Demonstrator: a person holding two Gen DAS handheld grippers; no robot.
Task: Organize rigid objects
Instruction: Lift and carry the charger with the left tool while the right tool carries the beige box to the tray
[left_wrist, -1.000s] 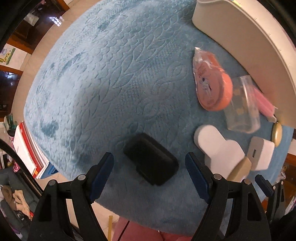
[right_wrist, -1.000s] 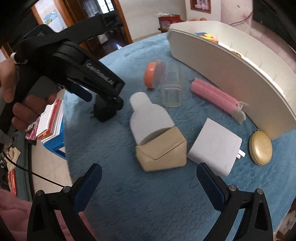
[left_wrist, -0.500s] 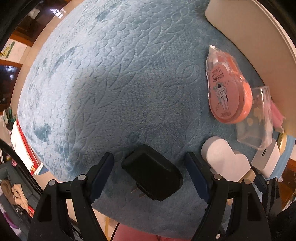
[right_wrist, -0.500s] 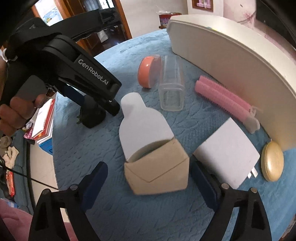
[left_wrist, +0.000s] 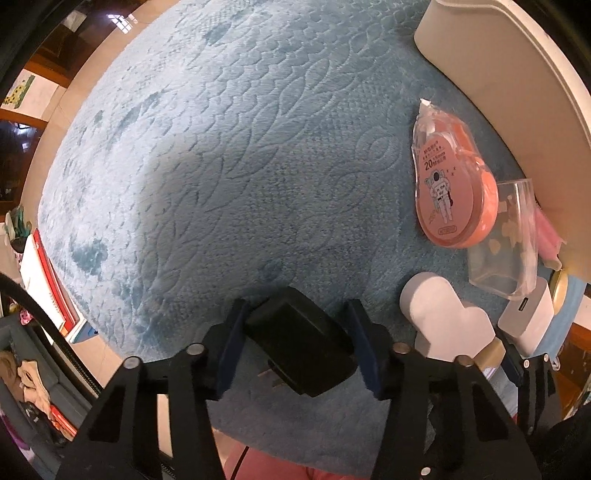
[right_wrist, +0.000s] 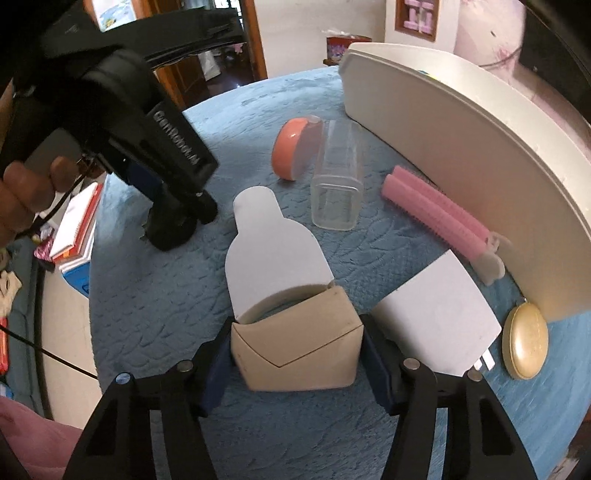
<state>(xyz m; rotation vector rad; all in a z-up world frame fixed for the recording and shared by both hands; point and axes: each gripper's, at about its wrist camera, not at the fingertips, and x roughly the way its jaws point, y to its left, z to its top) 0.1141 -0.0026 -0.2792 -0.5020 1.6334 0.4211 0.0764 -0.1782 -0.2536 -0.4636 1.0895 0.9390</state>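
Note:
A black plug charger lies on the blue quilted cloth at its near edge. My left gripper points straight down over it. Its jaws are closing and both blue pads touch the charger's sides. In the right wrist view a white bottle-shaped piece sits in a beige sleeve. My right gripper is tilted down at it. Its jaws are closing too, and the pads press on both sides of the sleeve. The left gripper's body and the hand that holds it fill the upper left of that view.
A long white bin stands along the far right. In front of it lie an orange tape dispenser, a clear box, a pink ribbed clip, a white charger and a gold round case. Books lie beyond the left edge.
Both pairs of jaws have narrowed from wide apart to touching their objects: the left on the black charger, the right on the beige sleeve. Both cameras have come slightly closer.

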